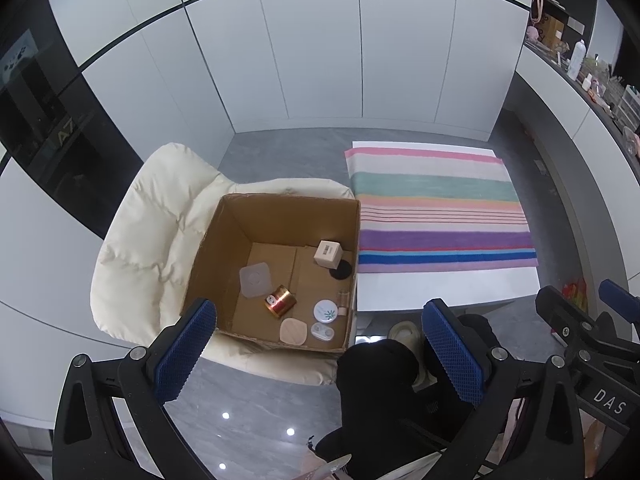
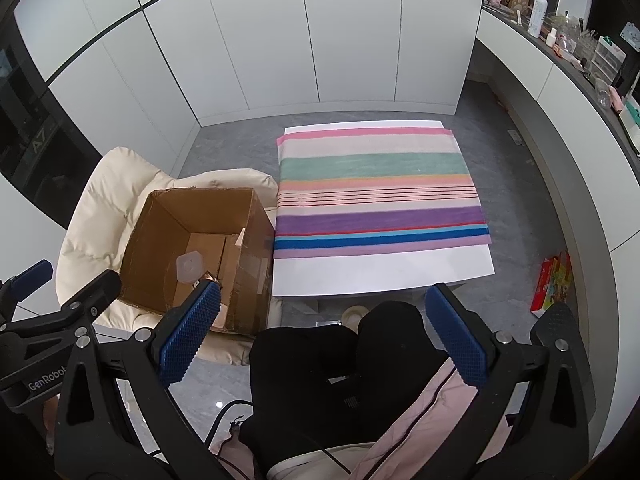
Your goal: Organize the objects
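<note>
An open cardboard box [image 1: 224, 248] [image 2: 256, 240] rests on a cream padded chair [image 1: 148, 232] left of a white table [image 1: 440, 284]. Inside lie a copper wire spool [image 1: 280, 300], a translucent square lid [image 1: 255, 279], a small beige cube box [image 1: 329, 254], a black disc [image 1: 341, 269], a round white compact [image 1: 325, 310], a peach square pad [image 1: 293, 331] and a white lens case [image 1: 322, 332]. My left gripper [image 1: 320, 356] hovers open above the box's near side, holding nothing. My right gripper [image 2: 324, 336] is open too, above the person's dark-clad knees [image 2: 340, 352].
A striped multicolour cloth [image 2: 380, 196] covers most of the table and carries nothing. White cabinet doors [image 1: 320, 60] line the back. A cluttered counter [image 2: 580, 44] runs along the right wall. A red and yellow carton [image 2: 550, 284] lies on the grey floor at right.
</note>
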Available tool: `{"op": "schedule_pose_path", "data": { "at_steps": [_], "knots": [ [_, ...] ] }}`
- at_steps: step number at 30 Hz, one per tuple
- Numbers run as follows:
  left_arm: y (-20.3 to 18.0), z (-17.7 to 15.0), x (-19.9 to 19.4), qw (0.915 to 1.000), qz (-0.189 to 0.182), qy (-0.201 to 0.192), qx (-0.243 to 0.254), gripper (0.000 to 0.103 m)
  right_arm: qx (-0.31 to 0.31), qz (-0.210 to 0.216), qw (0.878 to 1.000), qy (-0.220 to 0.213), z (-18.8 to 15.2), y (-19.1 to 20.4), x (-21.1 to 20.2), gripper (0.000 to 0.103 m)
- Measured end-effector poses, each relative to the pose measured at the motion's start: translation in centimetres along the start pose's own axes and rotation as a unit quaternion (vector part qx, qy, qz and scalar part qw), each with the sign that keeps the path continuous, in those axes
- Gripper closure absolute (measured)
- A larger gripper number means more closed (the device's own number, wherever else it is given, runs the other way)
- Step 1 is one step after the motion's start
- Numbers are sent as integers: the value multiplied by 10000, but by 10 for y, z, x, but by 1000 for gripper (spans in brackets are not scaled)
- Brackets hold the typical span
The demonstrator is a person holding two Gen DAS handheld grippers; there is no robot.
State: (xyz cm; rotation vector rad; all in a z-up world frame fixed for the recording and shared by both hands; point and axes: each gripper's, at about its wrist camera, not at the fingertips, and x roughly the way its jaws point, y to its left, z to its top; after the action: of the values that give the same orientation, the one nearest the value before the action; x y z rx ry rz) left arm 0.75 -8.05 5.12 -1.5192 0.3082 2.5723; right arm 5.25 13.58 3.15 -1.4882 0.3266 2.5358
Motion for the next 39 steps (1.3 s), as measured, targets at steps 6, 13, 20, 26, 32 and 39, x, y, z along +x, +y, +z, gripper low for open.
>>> {"op": "schedule_pose_path", "data": {
  "at_steps": [6, 13, 20, 26, 32, 39],
  "knots": [
    [0, -1, -3, 10000, -4, -27, 21, 0, -10, -5, 10000, 7, -1, -1, 0, 0],
    [-3, -2, -4, 10000, -3, -38, 69, 0, -15, -15, 10000, 26, -2, -2, 0, 0],
    [-3, -2, -4, 10000, 9, -50, 80, 0, -20, -22, 10000, 46, -2, -2, -1, 0],
    [-2, -2, -4, 10000, 4, -52, 82, 0, -25, -17, 10000, 47, -2, -3, -1, 0],
    [-2, -2, -4, 9999, 24, -54, 97, 0, -11, -39, 10000, 29, -3, -2, -2, 0],
    [-4, -3, -5, 9999, 37, -58, 129, 0, 4, -74, 10000, -10, -3, -3, -2, 0]
  ]
}}
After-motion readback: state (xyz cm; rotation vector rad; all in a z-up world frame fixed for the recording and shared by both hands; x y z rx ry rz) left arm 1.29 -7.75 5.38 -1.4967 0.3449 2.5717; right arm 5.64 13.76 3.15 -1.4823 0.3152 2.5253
